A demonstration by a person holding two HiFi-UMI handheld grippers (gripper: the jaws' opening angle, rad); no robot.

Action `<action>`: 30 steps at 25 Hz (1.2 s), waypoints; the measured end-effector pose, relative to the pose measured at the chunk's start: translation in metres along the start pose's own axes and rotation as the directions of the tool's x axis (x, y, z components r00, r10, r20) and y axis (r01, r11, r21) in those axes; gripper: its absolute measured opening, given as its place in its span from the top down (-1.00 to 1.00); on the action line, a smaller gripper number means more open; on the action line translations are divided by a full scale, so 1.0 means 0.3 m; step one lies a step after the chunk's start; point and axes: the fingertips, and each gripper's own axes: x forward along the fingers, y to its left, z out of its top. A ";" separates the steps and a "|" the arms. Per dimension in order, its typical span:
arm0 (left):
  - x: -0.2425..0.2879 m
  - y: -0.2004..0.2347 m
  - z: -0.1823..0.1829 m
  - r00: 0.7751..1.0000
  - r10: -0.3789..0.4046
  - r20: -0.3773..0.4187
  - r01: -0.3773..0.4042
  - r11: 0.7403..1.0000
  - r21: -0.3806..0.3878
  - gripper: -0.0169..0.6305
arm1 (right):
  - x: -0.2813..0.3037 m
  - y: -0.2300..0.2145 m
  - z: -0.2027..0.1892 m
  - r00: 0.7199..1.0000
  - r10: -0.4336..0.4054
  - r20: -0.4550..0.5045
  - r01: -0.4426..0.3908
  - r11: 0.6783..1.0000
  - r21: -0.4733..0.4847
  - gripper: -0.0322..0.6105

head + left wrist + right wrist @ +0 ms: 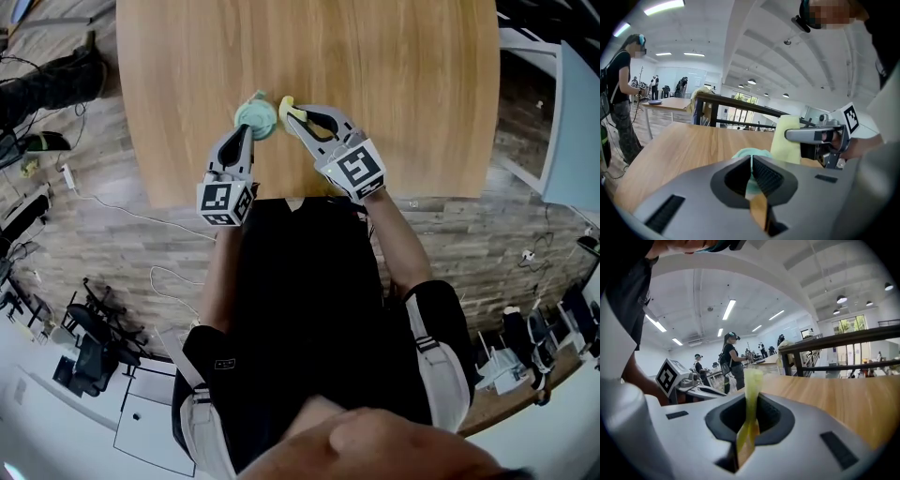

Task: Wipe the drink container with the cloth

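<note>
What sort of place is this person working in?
Probably a large open lab or shared workshop hall: other people wearing headsets stand at other wooden tables, long strip lights line a high white ceiling, and loose white cables trail over the plank-patterned floor.

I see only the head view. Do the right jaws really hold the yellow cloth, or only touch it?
Observer: They hold it. The right gripper view shows the right gripper with jaws shut on the cloth, which stands up between them.
Operator: And the left jaws?
Observer: The left gripper pinches a thin edge of the teal container.
Operator: Does cloth touch container?
Observer: The left gripper view shows the cloth upright just beyond it; contact I cannot tell.
</note>
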 end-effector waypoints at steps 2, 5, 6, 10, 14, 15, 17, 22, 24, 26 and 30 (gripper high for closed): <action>-0.005 0.000 -0.001 1.000 -0.001 -0.003 0.001 1.000 -0.001 0.85 | 0.018 -0.003 -0.006 0.998 0.064 -0.023 -0.063 0.996 0.069 0.77; -0.022 0.010 -0.004 1.000 0.004 -0.002 -0.004 1.000 -0.011 0.85 | 0.053 -0.029 -0.015 0.994 0.102 -0.032 -0.094 0.978 0.184 0.77; -0.026 0.013 -0.006 1.000 0.005 -0.002 -0.005 1.000 -0.013 0.85 | 0.064 -0.039 -0.026 0.993 0.108 -0.042 -0.097 0.974 0.207 0.77; -0.029 0.027 -0.006 1.000 0.002 -0.002 -0.002 1.000 -0.003 0.85 | 0.124 -0.057 -0.096 0.985 0.130 -0.113 -0.098 0.962 0.254 0.77; -0.026 0.038 -0.008 1.000 0.000 -0.008 0.000 1.000 -0.004 0.85 | 0.168 -0.064 -0.173 0.972 0.140 -0.190 -0.085 0.959 0.270 0.77; -0.025 0.039 -0.006 1.000 -0.002 -0.008 0.002 1.000 -0.003 0.85 | 0.176 -0.061 -0.185 0.968 0.155 -0.199 -0.093 0.953 0.288 0.77; -0.025 0.038 0.004 1.000 -0.006 -0.005 0.006 1.000 0.006 0.85 | 0.188 -0.053 -0.206 0.959 0.190 -0.212 -0.114 0.939 0.326 0.77; -0.025 0.039 0.013 1.000 -0.009 -0.001 0.009 1.000 0.012 0.85 | 0.215 -0.049 -0.270 0.937 0.253 -0.242 -0.133 0.897 0.421 0.77; -0.024 0.038 0.013 1.000 -0.009 -0.001 0.009 1.000 0.007 0.85 | 0.225 -0.054 -0.291 0.933 0.260 -0.251 -0.128 0.888 0.442 0.77; -0.023 0.037 0.009 1.000 -0.009 -0.004 0.009 1.000 0.002 0.85 | 0.234 -0.062 -0.312 0.929 0.266 -0.258 -0.125 0.880 0.458 0.77; -0.020 0.038 0.003 1.000 -0.002 -0.016 0.002 1.000 -0.013 0.85 | 0.256 -0.086 -0.362 0.914 0.284 -0.289 -0.114 0.864 0.490 0.77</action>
